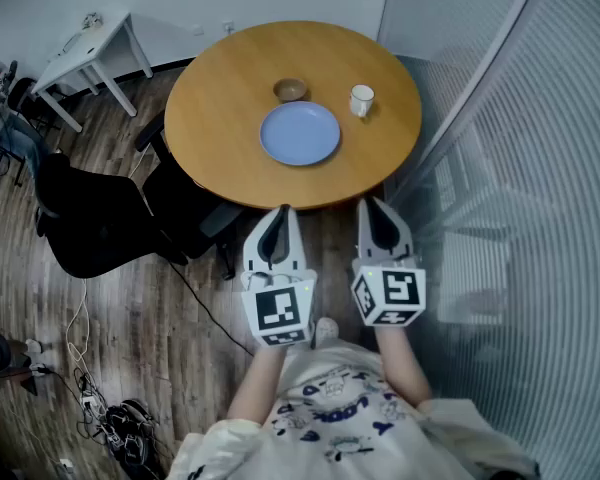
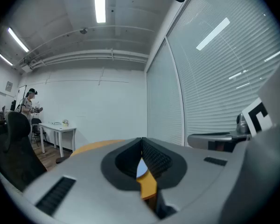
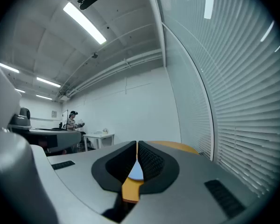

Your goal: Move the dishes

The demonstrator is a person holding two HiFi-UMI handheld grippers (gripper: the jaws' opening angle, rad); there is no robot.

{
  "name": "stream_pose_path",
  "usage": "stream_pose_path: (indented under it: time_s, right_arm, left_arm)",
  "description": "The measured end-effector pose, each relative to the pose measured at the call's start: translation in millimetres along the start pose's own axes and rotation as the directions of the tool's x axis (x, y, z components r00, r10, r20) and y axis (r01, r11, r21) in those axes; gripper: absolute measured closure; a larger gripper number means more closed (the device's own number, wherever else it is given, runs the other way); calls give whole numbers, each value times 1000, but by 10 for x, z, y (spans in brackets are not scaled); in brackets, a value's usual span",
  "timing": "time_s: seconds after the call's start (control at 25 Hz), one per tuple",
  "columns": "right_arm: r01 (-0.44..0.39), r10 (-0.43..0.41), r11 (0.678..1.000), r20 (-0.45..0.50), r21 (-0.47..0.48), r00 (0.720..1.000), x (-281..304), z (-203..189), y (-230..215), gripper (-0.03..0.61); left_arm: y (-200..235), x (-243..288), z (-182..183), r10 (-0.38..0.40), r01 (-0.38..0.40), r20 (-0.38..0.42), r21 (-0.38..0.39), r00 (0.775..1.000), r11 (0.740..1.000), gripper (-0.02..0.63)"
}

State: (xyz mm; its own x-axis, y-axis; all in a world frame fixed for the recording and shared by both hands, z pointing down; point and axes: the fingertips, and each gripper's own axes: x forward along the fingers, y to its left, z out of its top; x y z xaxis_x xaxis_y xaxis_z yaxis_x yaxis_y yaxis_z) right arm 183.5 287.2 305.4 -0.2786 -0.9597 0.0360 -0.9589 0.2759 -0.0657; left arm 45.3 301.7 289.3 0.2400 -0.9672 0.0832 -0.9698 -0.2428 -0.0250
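On the round wooden table [image 1: 220, 98] lie a light blue plate [image 1: 299, 133], a small brown bowl [image 1: 290, 90] behind it and a white cup [image 1: 361, 99] to the right. My left gripper [image 1: 283, 211] and right gripper [image 1: 368, 205] hover side by side just short of the table's near edge, both level, both shut with nothing between the jaws. In the left gripper view the jaw tips meet at the left gripper [image 2: 141, 139], a sliver of plate [image 2: 141, 169] showing through. The right gripper [image 3: 136, 143] shows the same, with the plate [image 3: 136, 173] beyond.
A black office chair [image 1: 95, 223] stands left of the table, with cables on the wood floor. A white desk [image 1: 85, 53] sits at the far left. A glass wall with blinds [image 1: 520, 168] runs along the right. A person [image 2: 30, 104] stands in the distance.
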Motion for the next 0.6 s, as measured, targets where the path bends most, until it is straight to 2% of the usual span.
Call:
stream_pose_path:
  time_s: [0.12, 0.32, 0.6]
  right_arm:
    - [0, 0, 1000, -8, 4, 1000, 7, -39, -7, 565]
    - [1, -1, 1000, -9, 8, 1000, 44, -37, -48, 565]
    - [-9, 9, 1000, -8, 18, 1000, 116, -59, -156, 564]
  left_arm:
    - [0, 3, 22, 5, -5, 5, -40, 1000, 999, 611]
    - [14, 54, -2, 6, -6, -3, 0, 1000, 1000, 609]
    - [-17, 154, 1, 21, -21, -6, 0, 1000, 1000, 609]
